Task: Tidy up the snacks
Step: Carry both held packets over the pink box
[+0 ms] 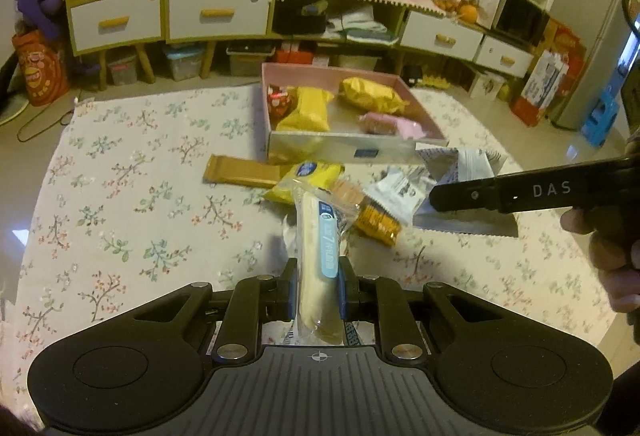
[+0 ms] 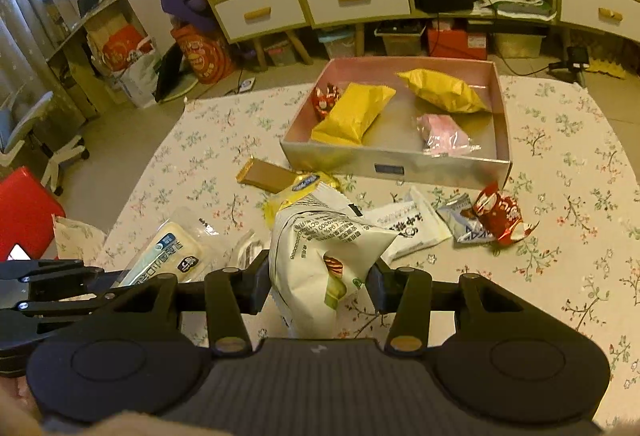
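Note:
My left gripper (image 1: 317, 278) is shut on a long pale bread stick (image 1: 314, 236) in clear wrap with a blue label, lifted above the table. My right gripper (image 2: 320, 278) is shut on a white crinkled snack bag (image 2: 324, 236), also off the cloth. In the left wrist view that bag (image 1: 460, 172) hangs by a black finger (image 1: 520, 192) coming in from the right. An open pink-lined box (image 1: 348, 153) (image 2: 394, 167) stands beyond, holding two yellow bags, a red packet and a pink packet. Loose snacks lie in front of the box.
On the floral cloth (image 1: 132, 196) lie a brown bar (image 2: 268, 174), a yellow packet (image 1: 304, 176), an orange biscuit pack (image 1: 376, 222), a white packet (image 2: 412, 224) and a red wrapper (image 2: 500, 214). Cabinets (image 1: 218, 12) line the wall behind. The table's far edge runs behind the box.

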Available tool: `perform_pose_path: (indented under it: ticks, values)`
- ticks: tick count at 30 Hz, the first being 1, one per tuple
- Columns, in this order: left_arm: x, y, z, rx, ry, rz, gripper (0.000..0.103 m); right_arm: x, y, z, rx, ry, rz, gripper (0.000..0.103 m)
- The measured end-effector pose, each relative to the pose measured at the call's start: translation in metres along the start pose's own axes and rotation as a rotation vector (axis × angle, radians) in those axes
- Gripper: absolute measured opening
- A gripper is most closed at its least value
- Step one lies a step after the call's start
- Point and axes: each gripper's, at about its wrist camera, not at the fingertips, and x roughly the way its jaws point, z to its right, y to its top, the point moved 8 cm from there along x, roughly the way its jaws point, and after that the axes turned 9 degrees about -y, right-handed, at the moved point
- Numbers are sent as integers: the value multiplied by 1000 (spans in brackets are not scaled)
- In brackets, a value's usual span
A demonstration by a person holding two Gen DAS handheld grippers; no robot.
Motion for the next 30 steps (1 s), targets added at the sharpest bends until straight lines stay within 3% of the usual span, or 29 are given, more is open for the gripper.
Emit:
perform_pose_path:
  ticks: [11,20,30]
  values:
    - [17,35,0,-15,2,48,16,16,22,24,4,-63,11,44]
    - [67,83,6,20,-4,40,16,35,56,53,1,-113,23,44]
    - [123,127,12,28,-27,36,16,70,88,93,-25,-247,11,44]
